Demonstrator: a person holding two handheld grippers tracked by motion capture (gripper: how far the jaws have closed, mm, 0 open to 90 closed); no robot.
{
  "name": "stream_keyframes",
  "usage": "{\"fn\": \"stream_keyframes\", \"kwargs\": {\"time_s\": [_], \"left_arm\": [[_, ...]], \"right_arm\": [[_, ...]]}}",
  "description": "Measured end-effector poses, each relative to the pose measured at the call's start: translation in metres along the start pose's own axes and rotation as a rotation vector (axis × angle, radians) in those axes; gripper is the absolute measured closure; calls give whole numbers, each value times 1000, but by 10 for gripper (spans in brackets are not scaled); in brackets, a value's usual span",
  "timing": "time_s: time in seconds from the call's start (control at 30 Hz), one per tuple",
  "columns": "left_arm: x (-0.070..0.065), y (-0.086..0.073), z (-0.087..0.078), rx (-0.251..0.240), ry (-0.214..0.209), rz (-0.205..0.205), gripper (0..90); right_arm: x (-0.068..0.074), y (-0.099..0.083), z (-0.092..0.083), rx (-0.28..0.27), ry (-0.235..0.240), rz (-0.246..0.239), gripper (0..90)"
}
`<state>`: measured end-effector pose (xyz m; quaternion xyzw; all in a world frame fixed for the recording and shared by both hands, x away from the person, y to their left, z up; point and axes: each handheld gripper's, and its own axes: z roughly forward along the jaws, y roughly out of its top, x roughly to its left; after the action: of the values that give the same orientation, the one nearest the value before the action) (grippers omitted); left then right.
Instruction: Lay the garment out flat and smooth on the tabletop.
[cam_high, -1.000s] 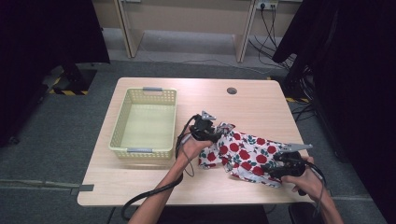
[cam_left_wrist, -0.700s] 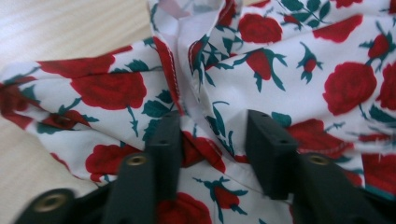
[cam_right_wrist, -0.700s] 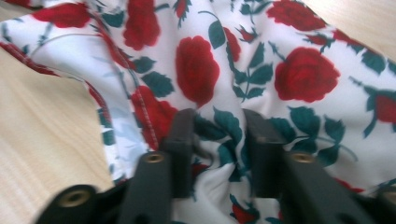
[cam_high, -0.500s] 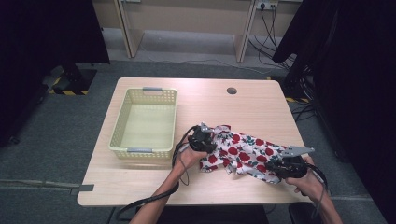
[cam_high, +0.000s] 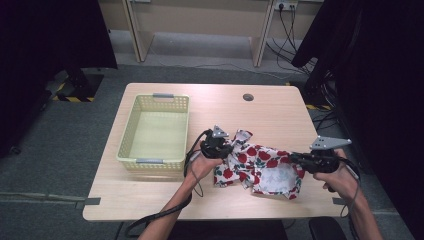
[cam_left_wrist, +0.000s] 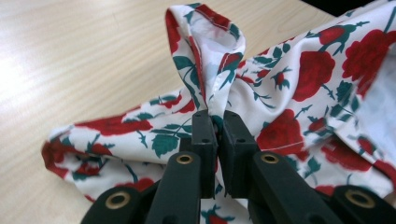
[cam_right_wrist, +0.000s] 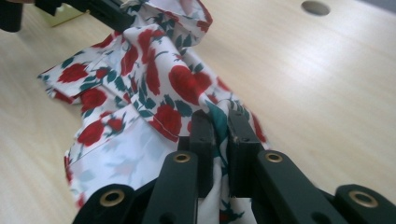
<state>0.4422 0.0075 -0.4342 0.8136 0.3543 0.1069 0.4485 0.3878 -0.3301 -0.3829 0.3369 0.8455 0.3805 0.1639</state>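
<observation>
A rose-printed cloth (cam_high: 260, 167) is being held at both ends above the near right part of the table (cam_high: 280, 110), beside the yellow basket (cam_high: 154, 131), which is standing to its left with nothing seen in it. The left gripper (cam_left_wrist: 217, 123) is being kept clamped on a raised fold at the cloth's left edge; its jaws have just been closing, and the fabric is being pinched between them, with a hemmed loop standing up above the pads. The right gripper (cam_right_wrist: 218, 122) is likewise being kept clamped on a bunched corner at the opposite end, its jaws also having just been closing on the fabric.

The two grips are being set well apart, it is judged, so that the crumpled cloth can be lifted and pulled flat, perhaps for folding or for moving to the basket. The cloth's long axis is being held across the table from one gripper to the other, the right end lying slightly nearer the person. Its middle is sagging and still partly resting on the wood.
</observation>
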Motion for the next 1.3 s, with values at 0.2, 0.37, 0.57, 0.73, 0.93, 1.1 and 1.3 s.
{"fn": "stream_keyframes", "kwargs": {"time_s": [0.2, 0.37, 0.57, 0.73, 0.93, 1.1, 1.3], "left_arm": [[0, 24, -3, -41, 10, -3, 856], [12, 42, -1, -68, 53, -34, 858], [27, 38, 14, -39, 86, -90, 773], [27, 27, 11, -26, 103, -123, 552], [23, 21, -3, -31, 106, -142, 401], [14, 9, -16, -22, 90, -138, 333], [4, -15, -23, 8, 89, -138, 275]], "right_arm": [[-25, 24, 13, 10, -52, 14, 848], [-54, 42, 29, 15, -85, 61, 823], [-87, 50, 59, 46, -101, 159, 699], [-98, 43, 66, 29, -114, 276, 434], [-94, 36, 53, 17, -111, 287, 337], [-75, 29, 45, 26, -79, 244, 302], [-52, 9, 44, 51, -53, 182, 291]]}}
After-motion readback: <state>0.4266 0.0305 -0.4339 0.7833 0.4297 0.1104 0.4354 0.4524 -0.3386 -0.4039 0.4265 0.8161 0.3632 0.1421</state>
